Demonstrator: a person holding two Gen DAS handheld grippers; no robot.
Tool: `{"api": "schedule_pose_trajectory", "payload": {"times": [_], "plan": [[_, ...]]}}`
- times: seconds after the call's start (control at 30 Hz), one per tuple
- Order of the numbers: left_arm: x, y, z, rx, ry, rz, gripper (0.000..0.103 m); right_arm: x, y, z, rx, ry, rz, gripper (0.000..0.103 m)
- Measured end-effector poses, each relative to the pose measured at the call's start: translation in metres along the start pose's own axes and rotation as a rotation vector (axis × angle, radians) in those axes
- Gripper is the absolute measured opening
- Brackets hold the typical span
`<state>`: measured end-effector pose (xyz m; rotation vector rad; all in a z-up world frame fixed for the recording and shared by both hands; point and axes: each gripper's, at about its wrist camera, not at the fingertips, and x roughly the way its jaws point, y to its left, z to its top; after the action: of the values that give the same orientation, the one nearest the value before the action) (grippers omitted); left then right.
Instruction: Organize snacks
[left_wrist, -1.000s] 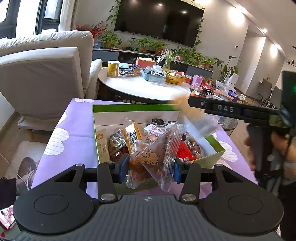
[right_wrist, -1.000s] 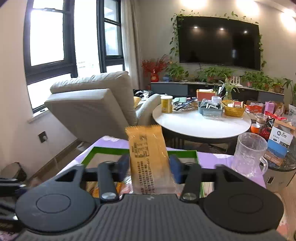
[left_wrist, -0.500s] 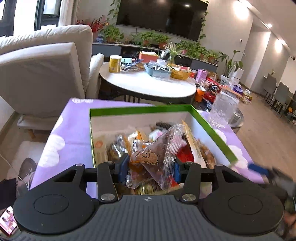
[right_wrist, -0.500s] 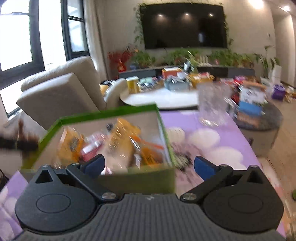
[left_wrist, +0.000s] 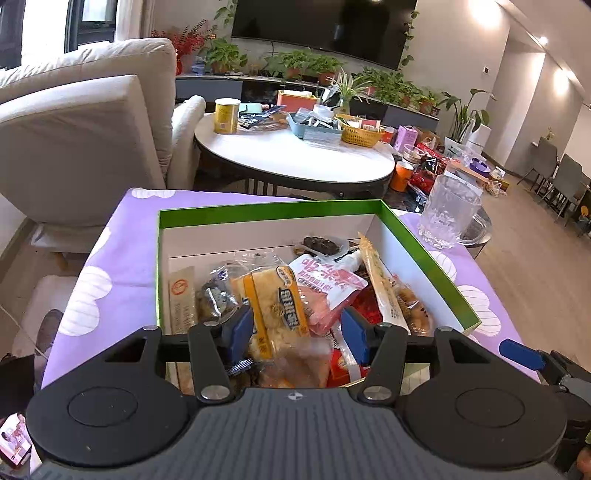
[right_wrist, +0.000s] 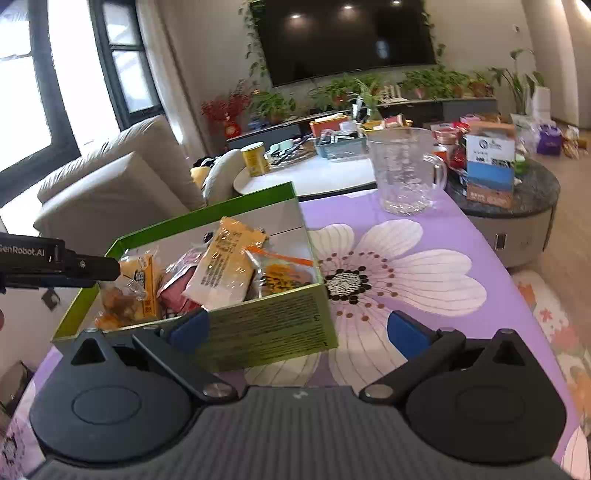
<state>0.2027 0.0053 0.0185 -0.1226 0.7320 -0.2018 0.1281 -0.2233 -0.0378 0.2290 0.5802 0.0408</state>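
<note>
My left gripper (left_wrist: 297, 332), jaws just widening over the green-rimmed cardboard box (left_wrist: 424, 251), lets its clear snack bag (left_wrist: 295, 363) join the pile, while my right gripper (right_wrist: 297, 330) stands wide and empty beside the box, its yellow packet (right_wrist: 225, 266) delivered.

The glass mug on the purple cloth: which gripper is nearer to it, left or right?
Right. The right gripper is open over the cloth beside the green box, with the glass mug ahead. The left gripper is over the box's snacks.
</note>
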Motion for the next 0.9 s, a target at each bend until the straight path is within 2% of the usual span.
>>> {"api": "schedule_pose_trajectory", "payload": {"times": [0.43,0.7,0.9], "plan": [[-0.014,-0.004,-0.005,0.01,-0.016,0.034,0.05,-0.01,0.016,0.0,-0.045,-0.016,0.032,0.103],[-0.04,-0.014,-0.028,0.062,-0.057,0.048,0.05,-0.02,0.027,0.0,-0.067,-0.023,0.035,0.103],[-0.048,-0.015,-0.043,0.076,-0.038,0.052,0.05,-0.03,0.035,0.001,-0.09,-0.039,0.034,0.103]]}}
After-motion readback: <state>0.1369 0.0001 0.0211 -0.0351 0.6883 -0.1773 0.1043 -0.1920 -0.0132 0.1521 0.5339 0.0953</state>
